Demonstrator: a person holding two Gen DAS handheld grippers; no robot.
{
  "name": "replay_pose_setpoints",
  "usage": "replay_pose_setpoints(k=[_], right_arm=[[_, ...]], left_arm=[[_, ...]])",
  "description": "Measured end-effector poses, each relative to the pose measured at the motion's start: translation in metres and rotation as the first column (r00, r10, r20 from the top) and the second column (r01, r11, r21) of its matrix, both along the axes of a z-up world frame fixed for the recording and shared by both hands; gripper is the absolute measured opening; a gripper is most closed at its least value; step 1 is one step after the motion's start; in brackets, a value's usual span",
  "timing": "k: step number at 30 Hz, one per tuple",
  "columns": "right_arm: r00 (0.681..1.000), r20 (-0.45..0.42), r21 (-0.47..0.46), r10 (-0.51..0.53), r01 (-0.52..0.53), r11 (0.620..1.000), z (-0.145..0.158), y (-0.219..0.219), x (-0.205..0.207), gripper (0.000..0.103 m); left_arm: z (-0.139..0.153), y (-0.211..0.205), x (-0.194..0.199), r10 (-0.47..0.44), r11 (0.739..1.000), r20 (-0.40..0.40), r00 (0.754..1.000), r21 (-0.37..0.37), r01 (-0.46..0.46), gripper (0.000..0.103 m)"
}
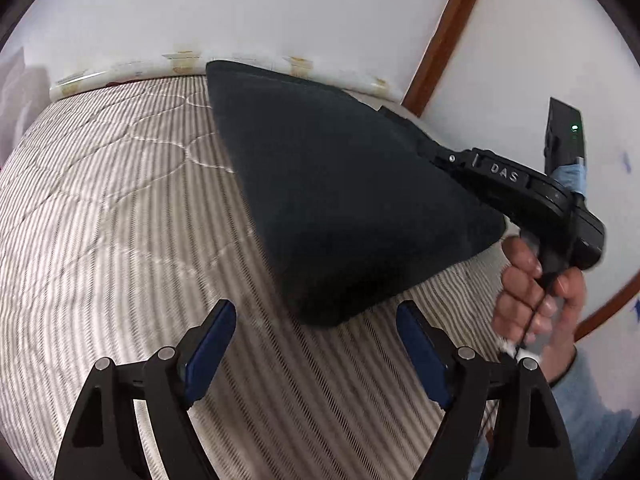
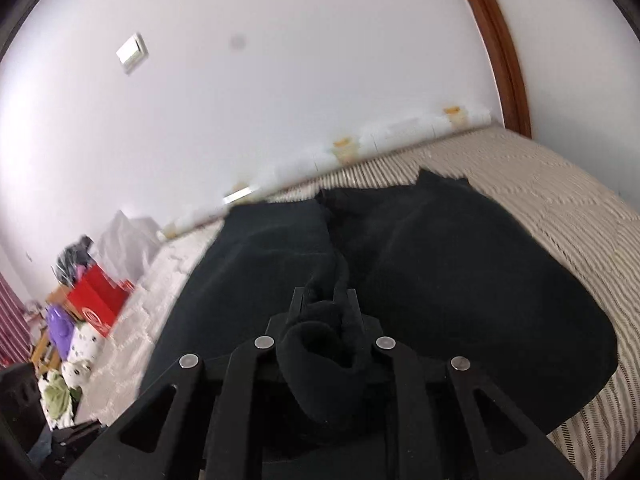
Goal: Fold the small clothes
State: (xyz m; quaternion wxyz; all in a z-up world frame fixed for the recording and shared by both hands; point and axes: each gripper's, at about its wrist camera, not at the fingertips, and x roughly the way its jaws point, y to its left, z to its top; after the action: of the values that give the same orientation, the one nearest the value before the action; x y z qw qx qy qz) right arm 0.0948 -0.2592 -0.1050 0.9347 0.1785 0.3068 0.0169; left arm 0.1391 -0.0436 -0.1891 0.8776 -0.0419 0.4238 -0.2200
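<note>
A: Where is the dark garment [image 1: 340,200]?

B: On the striped mattress [image 1: 120,220], toward the far right, close to the white wall [image 1: 240,8]. One edge is lifted off the bed, the rest drapes back onto the stripes

A: Right gripper [image 2: 323,300]?

B: Jaws narrow, pinched on a bunched fold of the cloth [image 2: 320,344]; fabric spills out toward the camera. The person's hand [image 1: 536,292] wraps its handle at the right

A: Left gripper [image 1: 316,344]?

B: Spread wide, blue pads [image 1: 212,344] bare, nothing between them. It hangs over the mattress just near of the garment's near corner, not touching

A: Background?

B: Wooden frame [image 2: 500,40] far right, clutter with a red box [image 2: 96,304] far left
</note>
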Motion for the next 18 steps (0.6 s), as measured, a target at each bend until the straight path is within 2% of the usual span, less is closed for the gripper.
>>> replay_pose_setpoints(k=[5,9,12,14,16,18], right_arm=[[0.999,-0.032,-0.013,0.01,-0.01,1.0,-0.004,0.002,0.005,0.017],[0.997,0.074,-0.034,0.012,-0.01,0.999,0.02,-0.011,-0.008,0.015],[0.976,0.2,-0.033,-0.085,0.093,0.995,0.042,-0.044,-0.033,0.014],[0.955,0.247,-0.016,-0.166,0.175,0.984,0.047,-0.071,-0.052,0.014],[0.937,0.228,-0.013,-0.264,0.274,0.962,0.041,-0.101,-0.063,0.014],[0.938,0.151,-0.01,-0.313,0.318,0.948,0.024,-0.129,-0.064,0.014]], left_arm=[[-0.008,-0.017,0.023,0.076,0.996,-0.034,0.996,0.049,-0.074,0.08],[-0.007,-0.027,0.028,0.078,0.992,-0.02,0.997,0.103,-0.076,0.08],[-0.005,-0.036,0.028,0.043,0.993,-0.006,0.999,0.108,-0.042,0.08],[-0.004,-0.044,0.027,0.023,0.994,0.002,1.0,0.108,-0.023,0.08],[-0.003,-0.052,0.025,-0.007,0.995,0.016,1.0,0.102,0.005,0.081],[-0.003,-0.059,0.024,-0.018,0.993,0.027,0.999,0.115,0.014,0.081]])
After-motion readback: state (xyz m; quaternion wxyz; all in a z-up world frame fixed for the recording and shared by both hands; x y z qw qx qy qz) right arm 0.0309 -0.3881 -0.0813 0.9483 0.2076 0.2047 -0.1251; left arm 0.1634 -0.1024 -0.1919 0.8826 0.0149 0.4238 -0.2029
